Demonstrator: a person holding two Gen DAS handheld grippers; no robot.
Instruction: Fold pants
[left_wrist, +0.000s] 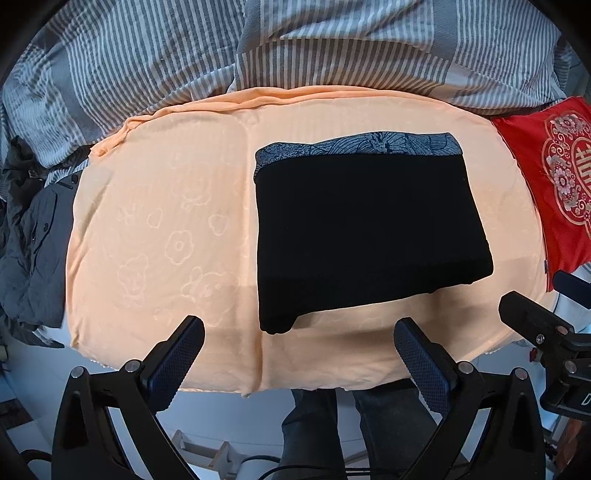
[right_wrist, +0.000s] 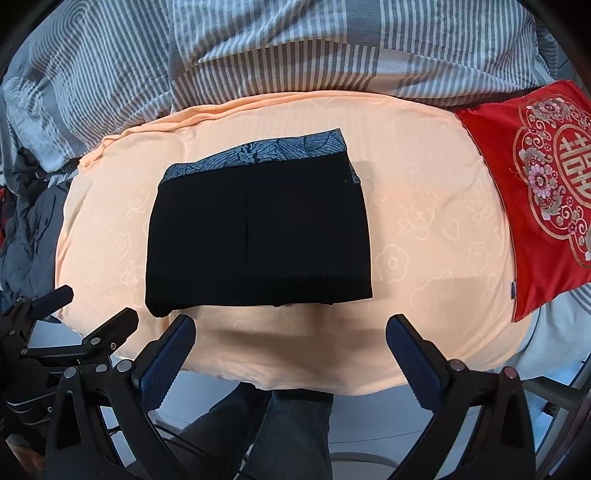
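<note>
The black pants (left_wrist: 369, 232) lie folded into a compact rectangle on the peach blanket (left_wrist: 166, 221) spread over the bed, their grey patterned waistband (left_wrist: 354, 146) at the far edge. Both claws hover apart and empty over the blanket's near edge: the left claw (left_wrist: 299, 354) and the right claw (right_wrist: 291, 350). A red embroidered cushion (right_wrist: 535, 192) sits to the right, and a striped duvet (right_wrist: 295, 48) lies beyond.

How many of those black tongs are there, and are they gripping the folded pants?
2. The left tongs hang open at the bed's near edge before the pants; the right tongs sit open beside them. Neither touches the pants.
</note>
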